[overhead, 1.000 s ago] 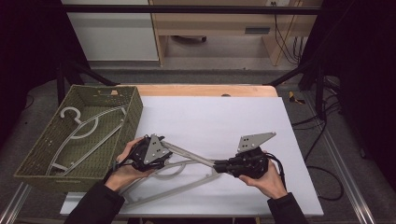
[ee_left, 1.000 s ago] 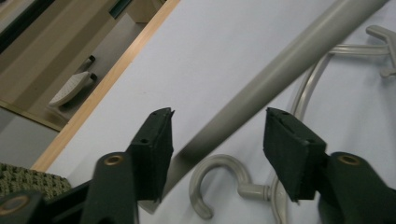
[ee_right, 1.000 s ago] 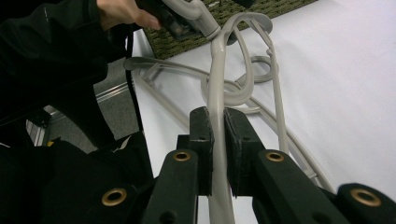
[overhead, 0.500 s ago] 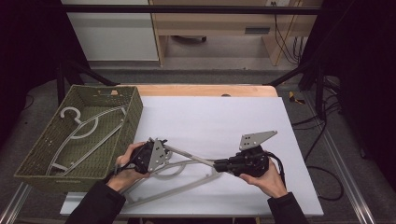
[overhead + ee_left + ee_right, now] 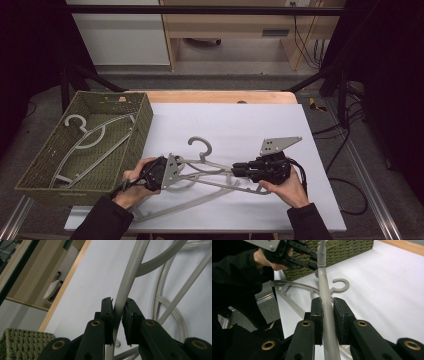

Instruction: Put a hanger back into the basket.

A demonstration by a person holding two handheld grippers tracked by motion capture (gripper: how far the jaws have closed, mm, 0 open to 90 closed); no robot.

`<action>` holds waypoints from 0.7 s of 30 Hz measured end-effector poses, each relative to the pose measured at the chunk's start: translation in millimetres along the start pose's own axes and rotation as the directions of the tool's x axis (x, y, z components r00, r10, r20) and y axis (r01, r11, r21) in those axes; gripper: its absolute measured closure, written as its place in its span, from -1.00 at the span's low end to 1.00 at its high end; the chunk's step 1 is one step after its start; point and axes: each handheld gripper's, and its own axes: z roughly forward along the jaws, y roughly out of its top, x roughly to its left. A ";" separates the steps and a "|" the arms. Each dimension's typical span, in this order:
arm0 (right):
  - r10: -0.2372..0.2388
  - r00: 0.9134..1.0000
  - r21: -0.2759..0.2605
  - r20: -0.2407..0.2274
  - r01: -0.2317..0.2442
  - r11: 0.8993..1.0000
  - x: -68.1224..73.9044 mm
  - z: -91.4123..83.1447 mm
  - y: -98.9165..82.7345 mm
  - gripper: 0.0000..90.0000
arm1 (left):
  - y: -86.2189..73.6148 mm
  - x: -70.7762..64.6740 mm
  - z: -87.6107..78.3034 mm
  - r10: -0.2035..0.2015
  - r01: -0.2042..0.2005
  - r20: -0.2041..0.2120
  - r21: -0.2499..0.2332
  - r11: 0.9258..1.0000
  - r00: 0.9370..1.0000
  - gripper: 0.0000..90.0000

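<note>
Since the earlier frame the left gripper (image 5: 176, 169) has just closed onto the grey hanger (image 5: 216, 176) at lower centre of the desk (image 5: 240, 125), the right gripper (image 5: 239, 171) clamped on its other arm throughout.

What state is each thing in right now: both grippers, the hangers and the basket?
left gripper: jaws just closed, shut on the held hanger's bar
right gripper: shut on the same hanger
held hanger: gripped at both ends
second hanger: lying flat underneath
basket: upright, holding hangers
</note>
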 end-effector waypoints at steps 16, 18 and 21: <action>-0.053 0.960 -0.199 0.276 0.111 0.974 -6.9 -19.2 2.2 0.03 | 9.3 2.4 -10.7 -0.128 0.126 0.013 0.086 0.988 0.992 0.84; -0.032 0.959 -0.226 0.283 0.099 0.969 -7.0 -22.2 1.2 -0.10 | 10.4 4.9 -13.4 -0.161 0.160 0.005 0.095 0.983 0.987 0.84; -0.021 0.948 -0.254 0.318 0.107 0.961 -5.1 -26.3 -2.1 -0.27 | 12.2 9.4 -16.9 -0.208 0.207 -0.005 0.105 0.973 0.978 0.84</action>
